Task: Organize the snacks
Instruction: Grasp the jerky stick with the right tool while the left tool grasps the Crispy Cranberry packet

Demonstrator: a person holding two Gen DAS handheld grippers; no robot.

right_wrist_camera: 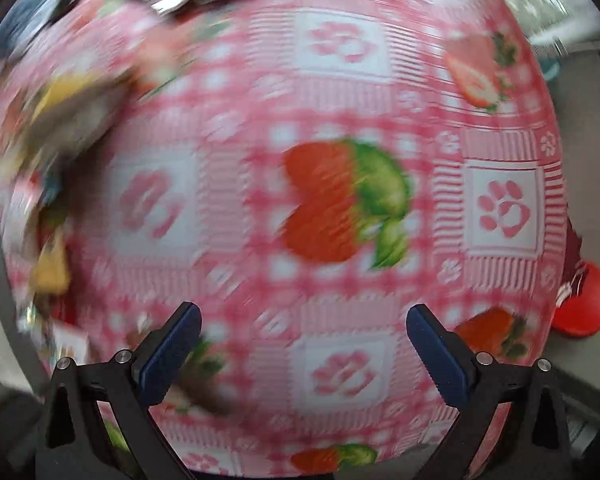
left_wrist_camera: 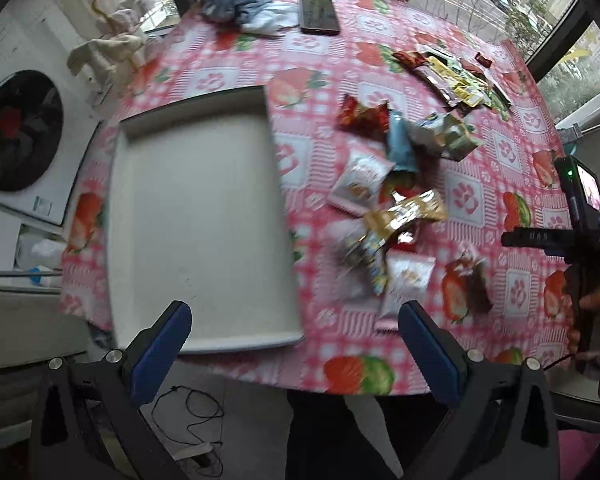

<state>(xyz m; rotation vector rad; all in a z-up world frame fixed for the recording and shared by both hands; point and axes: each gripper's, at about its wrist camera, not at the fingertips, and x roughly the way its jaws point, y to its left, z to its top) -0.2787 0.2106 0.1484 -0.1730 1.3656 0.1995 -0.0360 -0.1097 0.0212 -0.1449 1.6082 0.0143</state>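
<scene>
The white tray (left_wrist_camera: 196,216) is lying empty on the left part of the tabletop (left_wrist_camera: 468,200), its long side running away from the person, presumably so that it can be receiving packets from the right without a reach across. The snacks are lying loose on the cloth to the right of the tray: a near cluster (left_wrist_camera: 384,204) just beside the tray's right rim, and a second heap (left_wrist_camera: 452,76) farther back, well apart from it. No packet is sitting in the tray yet, so sorting is judged to be only beginning.

The left tongs (left_wrist_camera: 296,344) are hovering over the near edge of the tabletop with fingers wide apart and nothing between them, facing the tray's near corner. The right tongs (right_wrist_camera: 304,346) are likewise spread and empty, pointing down at bare cloth; this view is heavily blurred, and the packets at its left edge (right_wrist_camera: 48,160) are probably the near cluster. A phone (left_wrist_camera: 319,15) and crumpled cloth (left_wrist_camera: 240,2) are lying at the far side, clear of the work area.
</scene>
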